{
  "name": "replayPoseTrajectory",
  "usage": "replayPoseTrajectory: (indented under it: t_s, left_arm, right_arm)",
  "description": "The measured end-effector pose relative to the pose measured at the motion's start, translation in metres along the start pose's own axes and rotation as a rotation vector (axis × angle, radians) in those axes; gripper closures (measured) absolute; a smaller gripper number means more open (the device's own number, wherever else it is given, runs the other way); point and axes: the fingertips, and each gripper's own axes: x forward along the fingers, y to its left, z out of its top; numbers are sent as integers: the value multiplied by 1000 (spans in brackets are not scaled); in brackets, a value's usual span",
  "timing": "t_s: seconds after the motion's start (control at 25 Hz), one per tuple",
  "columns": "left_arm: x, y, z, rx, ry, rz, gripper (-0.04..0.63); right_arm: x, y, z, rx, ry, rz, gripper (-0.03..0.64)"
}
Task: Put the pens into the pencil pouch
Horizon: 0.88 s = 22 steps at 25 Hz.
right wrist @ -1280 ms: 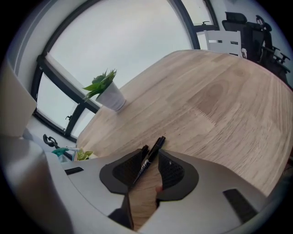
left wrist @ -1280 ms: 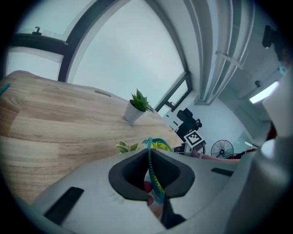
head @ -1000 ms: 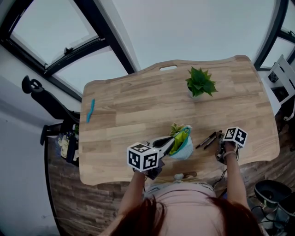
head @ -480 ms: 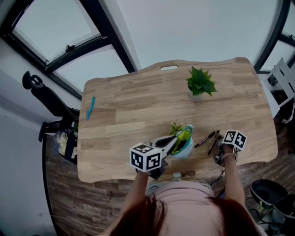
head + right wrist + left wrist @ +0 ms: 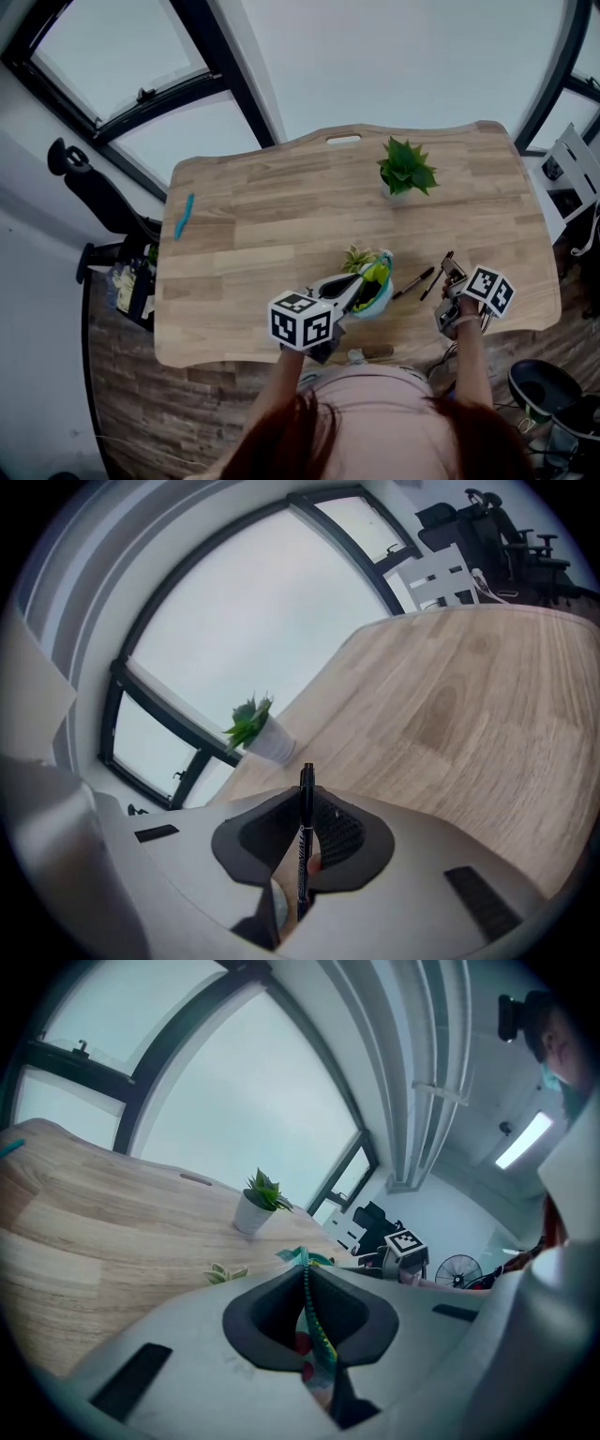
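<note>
Black and slim, the pen (image 5: 304, 847) stands between the jaws of the right gripper (image 5: 306, 797). These jaws have just been closing and now pinch the barrel at a narrow setting, with the pen's end projecting beyond the pads. The pen appears lifted clear of the table (image 5: 262, 216).

The pencil pouch (image 5: 378, 298) sits to the left of this gripper, near but apart. The left gripper (image 5: 307, 1274) is clamped on the zipper edge (image 5: 315, 1324) and holds the mouth raised. A second pen (image 5: 413, 282) lies on the table between the right gripper and the pouch.

To do this step well, we judge the following:

1. We carry the held pen leftward, high enough to pass over the second pen.
2. We line the barrel up with the open mouth before lowering it.
3. We enter end-first, away from the left gripper's jaws and the zipper edge.
4. We hold the left gripper steady so the mouth does not collapse.
5. We release only once most of the barrel is inside, because a thin, smooth pen may pivot in the pinch.
</note>
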Motion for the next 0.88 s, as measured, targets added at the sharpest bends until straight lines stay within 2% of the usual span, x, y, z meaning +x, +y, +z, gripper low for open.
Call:
replayPoseTrajectory:
  t_s: [0.6, 0.76, 0.88]
  left_arm:
    - [-1, -8, -3, 32, -13, 14, 583]
    - [-1, -9, -4, 34, -12, 17, 583]
    - [-3, -9, -3, 36, -16, 18, 583]
  right_arm:
    - [-50, 121, 49, -18, -228, 380, 581]
    - [-59, 135, 48, 9, -251, 407, 581]
    - [-65, 152, 49, -36, -277, 467, 581]
